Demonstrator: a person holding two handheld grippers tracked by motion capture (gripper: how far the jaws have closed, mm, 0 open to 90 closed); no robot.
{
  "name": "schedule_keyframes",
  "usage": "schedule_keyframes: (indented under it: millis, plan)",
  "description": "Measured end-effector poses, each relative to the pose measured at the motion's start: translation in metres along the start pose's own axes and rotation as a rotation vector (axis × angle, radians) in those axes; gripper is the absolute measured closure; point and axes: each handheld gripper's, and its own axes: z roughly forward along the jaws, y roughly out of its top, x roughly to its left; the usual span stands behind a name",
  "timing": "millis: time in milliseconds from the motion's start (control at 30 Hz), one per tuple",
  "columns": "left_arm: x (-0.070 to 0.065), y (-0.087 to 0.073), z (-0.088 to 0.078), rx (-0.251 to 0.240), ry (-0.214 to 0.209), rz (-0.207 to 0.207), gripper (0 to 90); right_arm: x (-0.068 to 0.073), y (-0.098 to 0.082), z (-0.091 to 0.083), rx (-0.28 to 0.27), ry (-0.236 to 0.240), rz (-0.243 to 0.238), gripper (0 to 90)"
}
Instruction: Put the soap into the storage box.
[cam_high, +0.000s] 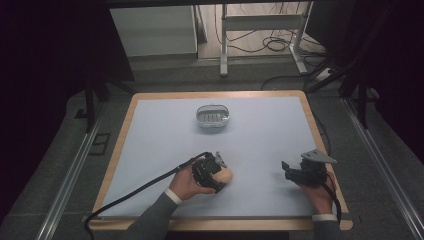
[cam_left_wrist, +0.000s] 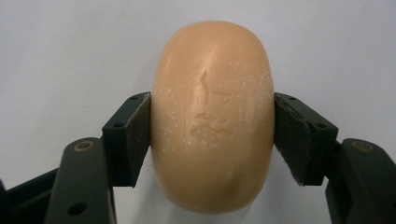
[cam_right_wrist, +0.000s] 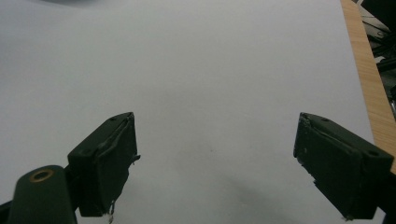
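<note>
A peach oval bar of soap (cam_left_wrist: 212, 116) lies on the white sheet, and my left gripper (cam_left_wrist: 212, 135) is shut on it, one black pad on each long side. From above, the soap (cam_high: 224, 175) pokes out to the right of the left gripper (cam_high: 212, 172) near the table's front centre. My right gripper (cam_high: 295, 172) rests at the front right, jaws spread wide. In its own view the right gripper (cam_right_wrist: 215, 158) is open with bare white sheet between its fingers. A clear soap dish (cam_high: 213, 116) stands at the back centre of the sheet.
The white sheet (cam_high: 165, 135) covers most of the wooden table, whose rim (cam_high: 320, 145) shows around it. A cable trails from the left gripper off the front left edge. Metal frame legs and floor cables lie beyond the table.
</note>
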Motion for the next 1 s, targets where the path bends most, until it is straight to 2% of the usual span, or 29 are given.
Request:
schedule_keyframes:
  millis: [333, 500, 633, 1000]
  plan:
    - [0.017, 0.002, -0.012, -0.016, 0.029, -0.017, 32.6, 0.0, -0.001, 0.001, 0.009, -0.002, 0.003, 13.4]
    - [0.023, 0.002, -0.016, -0.022, 0.029, -0.026, 32.6, 0.001, 0.0, 0.001, 0.009, -0.003, 0.002, 13.4]
    - [0.027, 0.002, -0.019, -0.029, 0.034, -0.042, 32.6, 0.001, -0.001, 0.001, 0.01, -0.004, 0.001, 13.4]
    - [0.035, 0.003, -0.024, -0.039, 0.038, -0.052, 32.6, 0.001, -0.001, 0.002, 0.01, 0.002, 0.001, 13.4]
